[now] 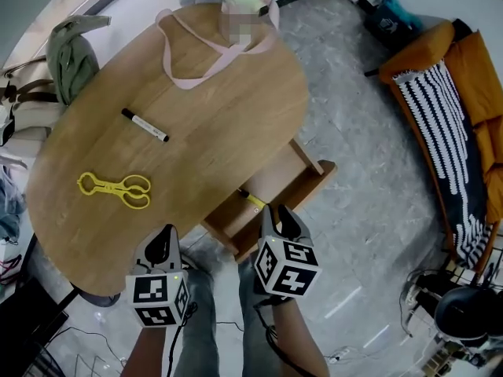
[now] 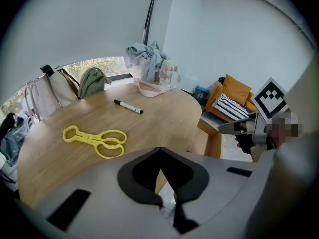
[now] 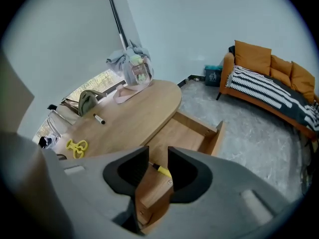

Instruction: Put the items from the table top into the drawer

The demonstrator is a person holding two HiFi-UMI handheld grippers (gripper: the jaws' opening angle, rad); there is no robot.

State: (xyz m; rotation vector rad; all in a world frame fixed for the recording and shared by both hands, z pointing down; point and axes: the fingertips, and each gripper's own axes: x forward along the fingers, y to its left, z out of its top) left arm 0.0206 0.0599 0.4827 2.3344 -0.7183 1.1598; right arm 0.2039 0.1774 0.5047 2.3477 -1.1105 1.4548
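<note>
**A:** What are the claws doing?

**B:** The right claw (image 3: 158, 157) has its jaws apart and grips nothing. It tilts down over the near end of an open drawer (image 3: 198, 133). A yellow pen (image 3: 162, 171) shows through the gap between the jaws, lying inside the drawer.

**A:** And the other one?

**B:** The left claw (image 2: 160, 149) has its jaws closed, tips touching, with nothing between them. It hangs at the near edge of the table (image 2: 164, 121), to the left of the drawer.

**A:** What lies on the table?

**B:** Yellow tongs (image 2: 94, 139) lie flat on the wood, the item nearest the left claw. Further on, well apart from the tongs, lies a black-and-white marker (image 2: 128, 106). At the far end sits a pink bag (image 1: 206, 53), its straps spread over the top.

**A:** Where is the drawer?

**B:** It is wooden and pulled out from under the table's right side, over a grey floor.

**A:** Anything beyond?

**B:** An orange sofa (image 1: 471, 77) with a striped throw stands at the right. A green bag (image 1: 72, 49) sits just off the table's left end.
</note>
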